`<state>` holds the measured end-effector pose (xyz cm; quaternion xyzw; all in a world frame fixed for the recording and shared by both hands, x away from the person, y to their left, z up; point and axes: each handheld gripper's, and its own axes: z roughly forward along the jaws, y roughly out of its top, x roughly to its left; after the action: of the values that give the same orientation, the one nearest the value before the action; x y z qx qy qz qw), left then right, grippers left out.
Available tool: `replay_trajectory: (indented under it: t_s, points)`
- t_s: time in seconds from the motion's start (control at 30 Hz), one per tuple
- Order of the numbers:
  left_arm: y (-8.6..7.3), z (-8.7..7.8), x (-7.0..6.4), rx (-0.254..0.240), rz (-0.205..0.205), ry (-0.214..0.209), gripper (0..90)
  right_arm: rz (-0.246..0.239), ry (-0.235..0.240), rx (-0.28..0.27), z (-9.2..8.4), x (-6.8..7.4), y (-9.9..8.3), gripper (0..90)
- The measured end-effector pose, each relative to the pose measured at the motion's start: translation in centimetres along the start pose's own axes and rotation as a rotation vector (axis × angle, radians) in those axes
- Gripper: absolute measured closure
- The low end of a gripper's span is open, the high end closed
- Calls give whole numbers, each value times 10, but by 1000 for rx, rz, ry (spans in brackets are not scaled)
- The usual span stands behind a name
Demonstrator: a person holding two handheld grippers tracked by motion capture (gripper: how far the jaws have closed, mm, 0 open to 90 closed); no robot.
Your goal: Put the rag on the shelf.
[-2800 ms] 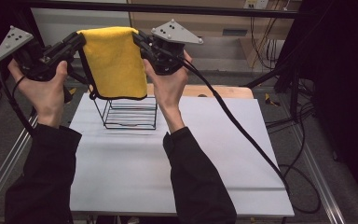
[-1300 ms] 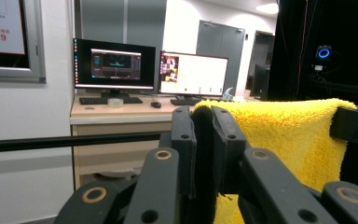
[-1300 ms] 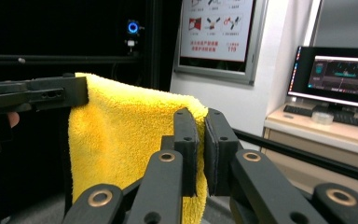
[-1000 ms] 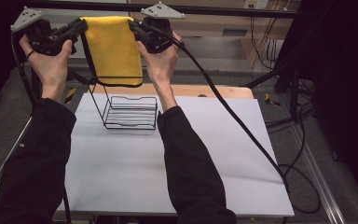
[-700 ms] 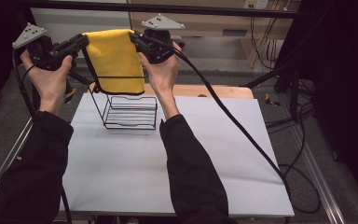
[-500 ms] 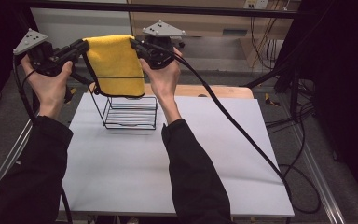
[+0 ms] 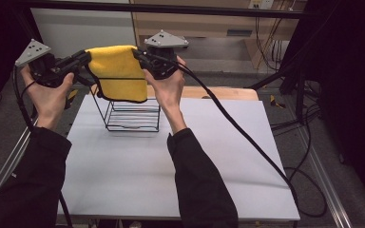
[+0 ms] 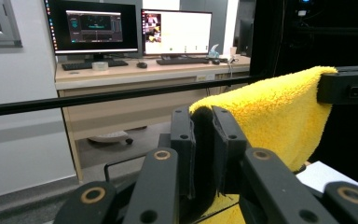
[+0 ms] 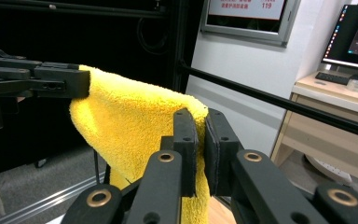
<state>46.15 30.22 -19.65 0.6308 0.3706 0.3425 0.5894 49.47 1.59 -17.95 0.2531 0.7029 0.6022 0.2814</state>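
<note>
A yellow towel hangs folded in the air above a black wire basket at the back of the white table. My left gripper is shut on the towel's left top corner, and my right gripper is shut on its right top corner. In the left gripper view the towel stretches from my jaws to the other gripper's jaw at the right. In the right gripper view the towel drapes from my jaws toward the other gripper at the left. Its lower edge hangs over the basket's top rim.
A wooden board lies behind the table's far edge. Cables trail from the right gripper across the table and off its right side. A black frame bar runs overhead at the back. A desk with monitors stands beyond.
Both grippers have come down and toward me with the towel, after being lifted higher a second ago. The towel's lower edge now hangs nearer the basket.
</note>
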Motion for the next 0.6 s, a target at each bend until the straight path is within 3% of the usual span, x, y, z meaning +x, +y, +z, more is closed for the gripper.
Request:
replay_trajectory:
  t_s: [0.2,0.37,0.6]
  points:
    - [-5,1,2,-2,-12,-15,802,-2,9,6,-1,0,-5,845]
    - [-6,-6,-1,14,16,-18,801,-10,31,0,-6,4,-8,843]
    - [-12,-14,-4,31,20,-40,797,-25,47,14,-14,11,-14,839]
